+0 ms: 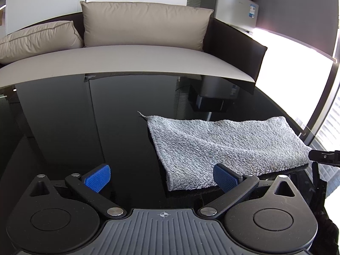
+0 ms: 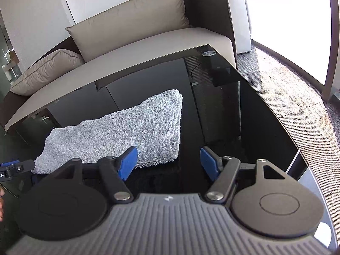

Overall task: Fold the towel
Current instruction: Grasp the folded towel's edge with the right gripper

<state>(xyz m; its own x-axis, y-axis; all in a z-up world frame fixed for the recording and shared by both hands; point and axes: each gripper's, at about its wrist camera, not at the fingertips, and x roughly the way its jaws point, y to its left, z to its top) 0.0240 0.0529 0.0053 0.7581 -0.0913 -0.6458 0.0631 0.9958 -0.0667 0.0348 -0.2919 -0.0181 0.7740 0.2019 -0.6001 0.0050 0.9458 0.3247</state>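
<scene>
Jaws of the left gripper point(image 1: 161, 178) are seen spread wide, empty, with the folded grey towel point(image 1: 225, 146) lying on the black bench point(image 1: 63, 127) just beyond the right pad. From the right wrist, the right gripper point(image 2: 169, 163) is likewise open; the towel point(image 2: 127, 131) lies ahead, left, its near corner behind the left pad.

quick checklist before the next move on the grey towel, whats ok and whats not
1. Left gripper open, nothing between its pads: ok.
2. Right gripper open, nothing gripped: ok.
3. Towel already doubled over, rolled fold edge at its right end: ok.
4. Towel wholly on the black glass table: ok.
5. Layers squarely aligned: cannot tell.
6. Table around the towel free of clutter: ok.
</scene>
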